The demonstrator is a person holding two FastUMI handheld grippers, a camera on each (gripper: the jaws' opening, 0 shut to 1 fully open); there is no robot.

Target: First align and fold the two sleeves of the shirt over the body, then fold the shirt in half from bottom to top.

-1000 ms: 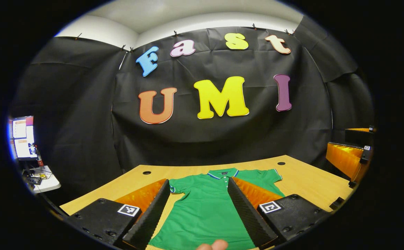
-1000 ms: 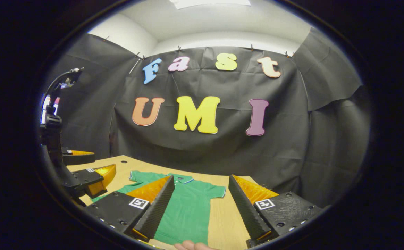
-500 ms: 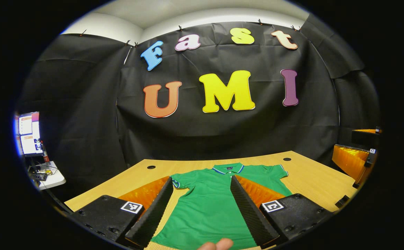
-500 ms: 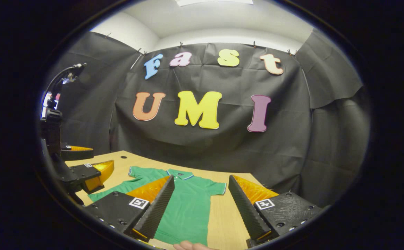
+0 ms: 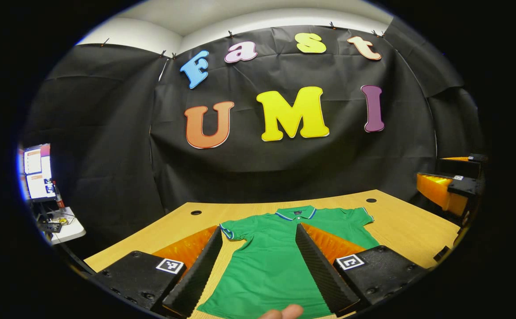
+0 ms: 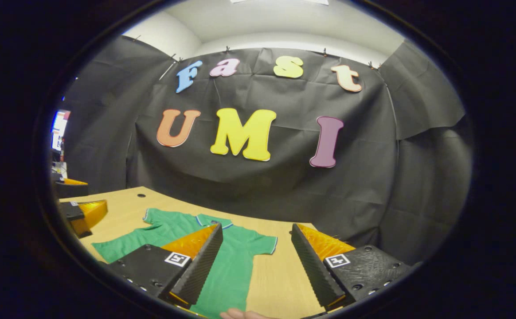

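Currently the shirt (image 5: 267,261) lies flat on the table (image 5: 400,230), collar away — both sleeves spread out, none folded over the body. Left gripper (image 5: 258,266) and right gripper (image 6: 253,261) hover, jaws wide, holding nothing.

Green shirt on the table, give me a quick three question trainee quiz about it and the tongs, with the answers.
1. True or false: the green shirt lies flat on the wooden table with both sleeves spread out, unfolded.
2. Multiple choice: the left tongs are A) shut on a sleeve, B) open above the shirt, C) shut on the collar.
3. Fill in: the right tongs are ____ and hold nothing.

Key: 1 true. 2 B. 3 open.
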